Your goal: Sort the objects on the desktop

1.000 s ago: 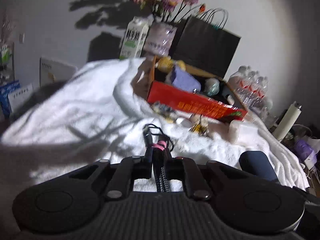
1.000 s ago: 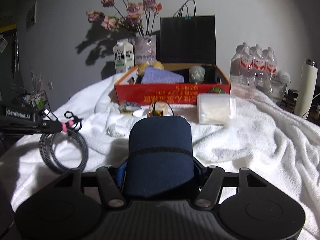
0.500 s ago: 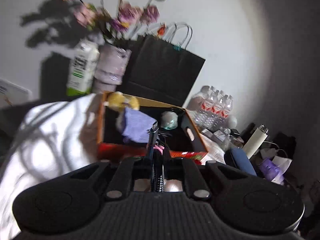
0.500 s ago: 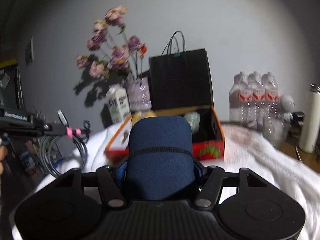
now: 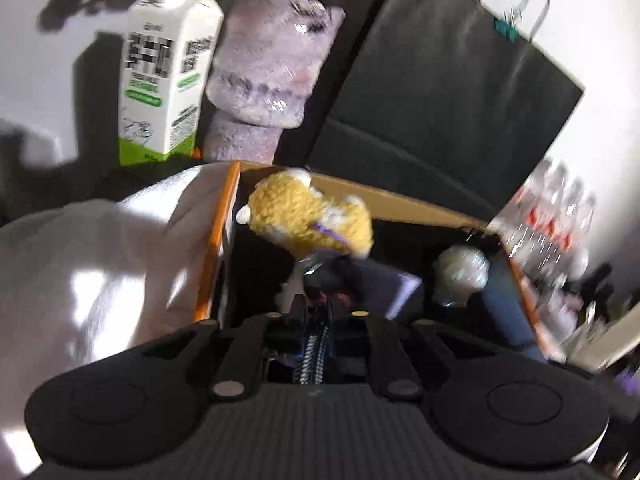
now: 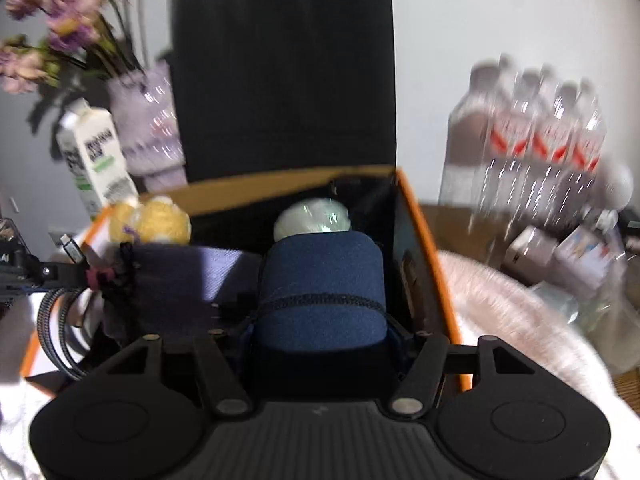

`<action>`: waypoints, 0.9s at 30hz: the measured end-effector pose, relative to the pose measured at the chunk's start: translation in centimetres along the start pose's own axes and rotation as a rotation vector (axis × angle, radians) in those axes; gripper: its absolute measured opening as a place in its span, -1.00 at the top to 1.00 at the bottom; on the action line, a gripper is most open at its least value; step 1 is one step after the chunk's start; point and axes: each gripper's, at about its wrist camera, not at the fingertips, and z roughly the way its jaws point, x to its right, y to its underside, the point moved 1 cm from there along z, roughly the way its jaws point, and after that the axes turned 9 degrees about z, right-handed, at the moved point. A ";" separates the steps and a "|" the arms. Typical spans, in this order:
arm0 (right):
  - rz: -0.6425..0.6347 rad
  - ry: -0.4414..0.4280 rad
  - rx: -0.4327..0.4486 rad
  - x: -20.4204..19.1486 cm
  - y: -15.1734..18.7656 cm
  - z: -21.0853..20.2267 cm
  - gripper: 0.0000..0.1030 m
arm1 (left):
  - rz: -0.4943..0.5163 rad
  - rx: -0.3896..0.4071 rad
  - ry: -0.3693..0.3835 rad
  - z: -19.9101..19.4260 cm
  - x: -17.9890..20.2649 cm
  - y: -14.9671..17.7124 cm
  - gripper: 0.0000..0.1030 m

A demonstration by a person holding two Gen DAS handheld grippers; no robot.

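The left claw [image 5: 316,316] pinches a braided cable [image 5: 314,354], its jaws just starting to spread. The right claw [image 6: 320,320] grips a blue pouch [image 6: 322,284]. Both are over the orange box [image 6: 420,236].

A matt navy fabric case [image 6: 320,292] with a stitched zip seam is sitting beside a glossy pale ball [image 6: 312,220]. A fuzzy yellow plush toy [image 5: 308,216] is lying in the cardboard box [image 5: 400,204], whose raw brown inner wall is looking dull. The braided cable [image 6: 52,328] is showing a woven sheath. A fluffy white towel [image 5: 100,264] is covering the surface; the black paper bag [image 5: 440,80] is looking matt.
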 end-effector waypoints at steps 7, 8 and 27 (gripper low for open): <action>0.014 0.003 -0.111 -0.5 0.0 2.2 -0.30 | 0.295 -0.043 -0.265 2.2 1.6 1.5 0.60; 0.009 -0.003 -0.108 -0.5 0.0 1.8 -0.33 | 0.259 -0.038 -0.235 1.8 1.1 1.4 0.60; -0.020 -0.201 0.118 0.4 5.2 -15.4 -0.70 | 0.297 0.189 -0.156 -17.6 5.2 11.5 -0.27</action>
